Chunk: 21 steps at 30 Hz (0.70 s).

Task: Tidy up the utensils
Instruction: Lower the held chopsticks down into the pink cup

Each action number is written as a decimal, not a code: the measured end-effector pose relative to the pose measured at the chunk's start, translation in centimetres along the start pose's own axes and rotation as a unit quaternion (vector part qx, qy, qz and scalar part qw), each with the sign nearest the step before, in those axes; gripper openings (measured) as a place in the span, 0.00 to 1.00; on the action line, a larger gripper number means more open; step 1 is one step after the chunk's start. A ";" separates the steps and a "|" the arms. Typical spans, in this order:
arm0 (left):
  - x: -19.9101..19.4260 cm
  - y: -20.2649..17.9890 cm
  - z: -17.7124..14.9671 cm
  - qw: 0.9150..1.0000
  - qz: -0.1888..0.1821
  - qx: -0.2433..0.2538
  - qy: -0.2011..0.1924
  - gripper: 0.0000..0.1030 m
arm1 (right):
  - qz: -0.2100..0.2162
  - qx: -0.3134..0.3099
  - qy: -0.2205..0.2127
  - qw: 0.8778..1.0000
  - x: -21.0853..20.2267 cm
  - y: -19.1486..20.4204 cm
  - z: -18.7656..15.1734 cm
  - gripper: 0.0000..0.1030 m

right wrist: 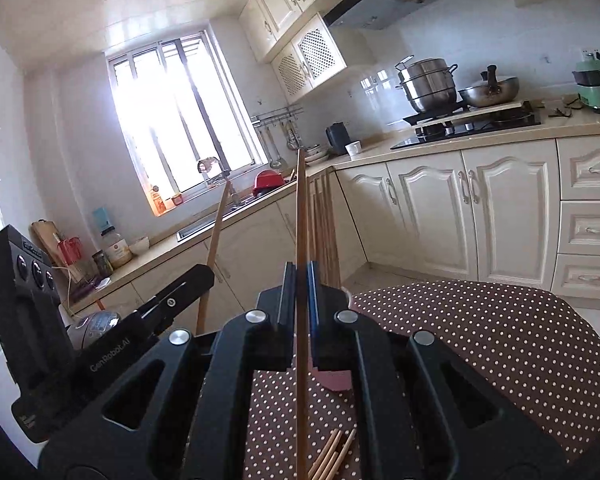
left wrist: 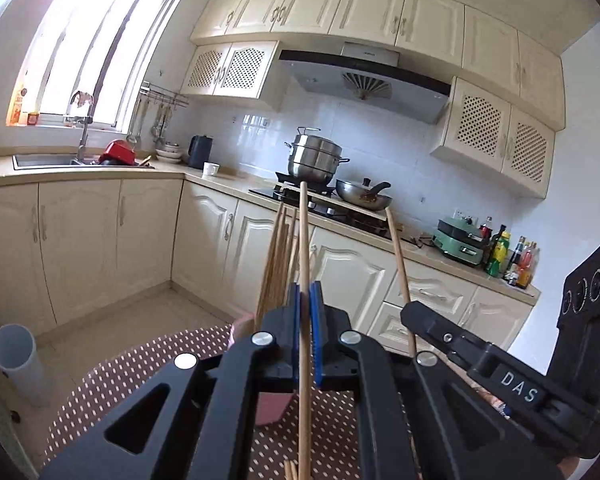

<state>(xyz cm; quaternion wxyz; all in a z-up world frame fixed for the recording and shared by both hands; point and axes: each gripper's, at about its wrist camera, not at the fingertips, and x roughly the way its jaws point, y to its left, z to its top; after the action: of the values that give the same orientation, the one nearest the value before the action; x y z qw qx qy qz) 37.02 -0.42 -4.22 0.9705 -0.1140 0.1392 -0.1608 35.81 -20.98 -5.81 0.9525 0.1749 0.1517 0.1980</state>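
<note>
Two handheld grippers each lift a single wooden chopstick above a table with a brown polka-dot cloth [right wrist: 500, 340], the carrying step of sorting the utensils. The left gripper [left wrist: 306, 300] has its blue pads pressed onto one chopstick [left wrist: 304, 240], which runs from the bottom of the left wrist view up toward 12 o'clock, its tip crossing the stove [left wrist: 324, 204] in the background. The right gripper [right wrist: 300, 280] is likewise clamped on a second chopstick [right wrist: 300, 208], also pointing to 12 o'clock in its own view.

Each tool shows in the other's camera: the right one at 4 o'clock in the left view, the left one at 8 o'clock in the right view, both with a stick rising from the jaws.

A standing bundle of chopsticks [left wrist: 278, 264] leans just beyond the left gripper at about 11 o'clock, seemingly in a pink holder [left wrist: 242, 326] at the table's far edge. More loose chopsticks [right wrist: 334, 456] lie on the cloth at 6 o'clock in the right view.

The next move likely calls for tipping each stick upright and lowering it into the bundle without knocking the others. The sticks look slender, smooth, pale wood, easily twisted in a flat-pad grip.
</note>
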 end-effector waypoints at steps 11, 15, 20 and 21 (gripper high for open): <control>5.6 1.5 4.0 0.998 -0.009 -0.014 -0.068 0.05 | 0.002 0.000 -0.057 0.998 3.7 -0.7 4.3 0.06; 8.0 2.0 5.0 0.997 -0.011 -0.014 -0.081 0.05 | 0.011 0.000 -0.069 0.998 5.7 -1.3 5.3 0.06; 10.3 3.0 5.8 0.995 -0.014 -0.020 -0.100 0.05 | 0.020 0.001 -0.093 0.995 8.2 -2.0 6.3 0.06; 10.7 3.1 5.9 0.994 -0.014 -0.019 -0.102 0.05 | 0.016 0.002 -0.102 0.995 8.6 -2.1 6.5 0.06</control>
<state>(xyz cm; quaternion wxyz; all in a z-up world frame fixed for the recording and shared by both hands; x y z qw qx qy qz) 49.47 -0.20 -1.99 0.9750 -0.1500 0.0404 -0.1592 46.34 -20.89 -2.78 0.9595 0.1981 0.0516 0.1937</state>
